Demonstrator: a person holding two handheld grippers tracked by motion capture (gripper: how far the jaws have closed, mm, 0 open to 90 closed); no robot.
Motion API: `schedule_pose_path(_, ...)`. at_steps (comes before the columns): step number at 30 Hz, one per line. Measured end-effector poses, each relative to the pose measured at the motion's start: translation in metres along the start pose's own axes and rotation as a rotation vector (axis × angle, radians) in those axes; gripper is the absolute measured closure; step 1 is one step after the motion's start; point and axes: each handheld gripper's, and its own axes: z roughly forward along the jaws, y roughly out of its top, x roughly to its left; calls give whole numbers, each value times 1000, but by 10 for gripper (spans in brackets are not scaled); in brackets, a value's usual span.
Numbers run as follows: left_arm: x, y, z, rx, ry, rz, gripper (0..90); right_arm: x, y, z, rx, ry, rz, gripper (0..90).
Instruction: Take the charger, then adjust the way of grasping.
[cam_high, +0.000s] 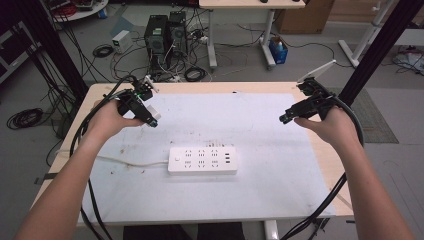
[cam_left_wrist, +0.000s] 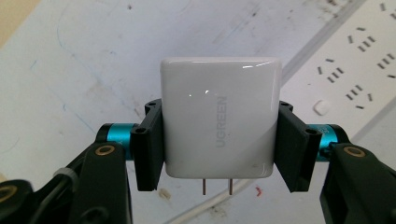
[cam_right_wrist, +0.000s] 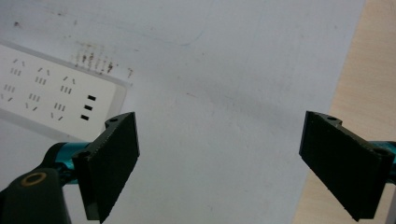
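A white UGREEN charger (cam_left_wrist: 219, 119) with two metal prongs at its lower end sits between the pads of my left gripper (cam_left_wrist: 219, 147), which is shut on its sides. In the high view that left gripper (cam_high: 152, 119) hovers above the mat's left rear, with the white charger (cam_high: 154, 113) at its tips. A white power strip (cam_high: 202, 160) lies flat in the middle of the mat, its cord running off to the left. My right gripper (cam_high: 284, 119) hangs over the mat's right side. Its jaws are open with nothing between them in the right gripper view (cam_right_wrist: 219, 163).
A white mat (cam_high: 210, 200) covers most of the wooden table (cam_high: 330, 170). Black cables trail from both grippers over the table's left and right edges. Beyond the far edge, computer towers (cam_high: 165, 35) and tangled cords stand on the floor.
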Motion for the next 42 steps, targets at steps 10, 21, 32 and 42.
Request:
schedule_pose_path(10,-30,15,-10,-138,-71,137,424,1,0,-3,-16,62,45,119)
schedule_pose_path(21,-66,37,6,-316,-214,298,425,12,-4,-7,-43,265,121,168)
schedule_pose_path(32,-103,52,13,-446,-331,496,425,48,-1,4,4,535,174,179)
schedule_pose_path(42,-122,59,12,-500,-347,542,425,79,5,21,45,678,212,221)
